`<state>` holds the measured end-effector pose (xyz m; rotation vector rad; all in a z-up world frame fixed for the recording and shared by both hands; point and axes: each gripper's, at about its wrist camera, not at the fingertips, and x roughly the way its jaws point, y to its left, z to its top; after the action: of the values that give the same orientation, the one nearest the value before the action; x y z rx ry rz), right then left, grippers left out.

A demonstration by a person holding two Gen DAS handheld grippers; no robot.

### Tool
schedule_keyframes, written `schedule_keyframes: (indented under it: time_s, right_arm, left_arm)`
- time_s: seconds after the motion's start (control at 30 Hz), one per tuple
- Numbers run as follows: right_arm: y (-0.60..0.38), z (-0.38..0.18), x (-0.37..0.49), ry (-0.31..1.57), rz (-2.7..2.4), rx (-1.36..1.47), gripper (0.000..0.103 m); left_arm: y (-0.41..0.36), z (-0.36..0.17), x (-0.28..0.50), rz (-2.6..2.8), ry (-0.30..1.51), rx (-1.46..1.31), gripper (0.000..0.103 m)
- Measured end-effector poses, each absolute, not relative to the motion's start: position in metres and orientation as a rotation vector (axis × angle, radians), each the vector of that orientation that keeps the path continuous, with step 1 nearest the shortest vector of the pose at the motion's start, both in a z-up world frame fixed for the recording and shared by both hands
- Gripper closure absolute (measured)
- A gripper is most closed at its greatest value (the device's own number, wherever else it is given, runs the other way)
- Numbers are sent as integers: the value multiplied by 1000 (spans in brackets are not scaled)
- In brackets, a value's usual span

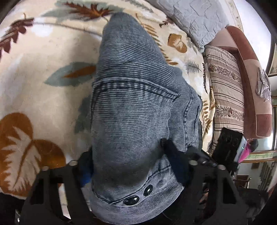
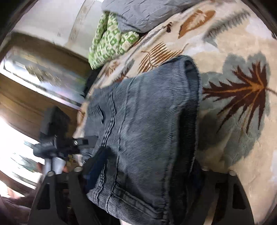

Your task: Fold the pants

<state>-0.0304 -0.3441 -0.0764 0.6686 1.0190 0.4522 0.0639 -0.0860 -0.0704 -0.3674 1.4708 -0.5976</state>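
Grey-blue corduroy pants [image 1: 131, 107] hang over a cream leaf-patterned blanket [image 1: 43, 97]. My left gripper [image 1: 135, 166] is shut on the pants at the waistband, where two dark buttons [image 1: 138, 195] show. The cloth hides the fingertips. In the right wrist view the pants [image 2: 147, 121] drape between the jaws, and my right gripper [image 2: 142, 173] is shut on them near a seam. The left gripper [image 2: 76, 143] shows there at the pants' left edge. The pants lie partly doubled on the blanket [image 2: 233, 121].
A grey quilt [image 1: 195, 19] lies at the far end of the bed. A striped floral cushion [image 1: 225, 90] and a brown sofa [image 1: 251, 83] stand to the right. A green patterned cloth [image 2: 110, 39] lies under a grey quilt [image 2: 138, 12]. Wooden furniture [image 2: 34, 97] is at left.
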Motion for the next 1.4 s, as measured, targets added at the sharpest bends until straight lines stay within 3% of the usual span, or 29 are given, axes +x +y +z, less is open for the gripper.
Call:
schedule_keyframes:
  time_s: [0.03, 0.13, 0.57, 0.9, 0.97, 1.07, 1.13, 1.17, 1.2, 1.4]
  right_arm:
    - [-341, -72, -33, 1021, 455, 651, 37]
    - [-333, -55, -36, 1025, 481, 599, 42]
    - [-309, 26, 61, 909, 515, 494, 41]
    - [-294, -9, 149, 941, 442, 440, 41]
    - [-290, -26, 160, 971, 409, 401, 41]
    - [-290, -49, 167, 1001, 374, 369, 39]
    - [-299, -59, 168, 1007, 368, 397, 27]
    - [-306, -64, 168, 1007, 355, 409, 19]
    - [-311, -67, 167, 1007, 356, 423, 18]
    - [-336, -58, 152, 984, 342, 507, 19]
  left_arm:
    - [-85, -66, 62, -602, 1460, -357, 52]
    - [-80, -53, 61, -598, 1430, -356, 60]
    - [-60, 19, 139, -527, 1208, -299, 61]
    - [-62, -26, 207, -424, 1248, -265, 60]
    - [-63, -46, 213, -396, 1279, -250, 57]
    - [-58, -64, 211, -377, 1264, -224, 37]
    - [-54, -67, 211, -364, 1249, -212, 21]
    - [-52, -69, 211, -368, 1253, -221, 20]
    - [-50, -71, 211, -375, 1260, -237, 19]
    - [-44, -51, 195, -327, 1232, -217, 19]
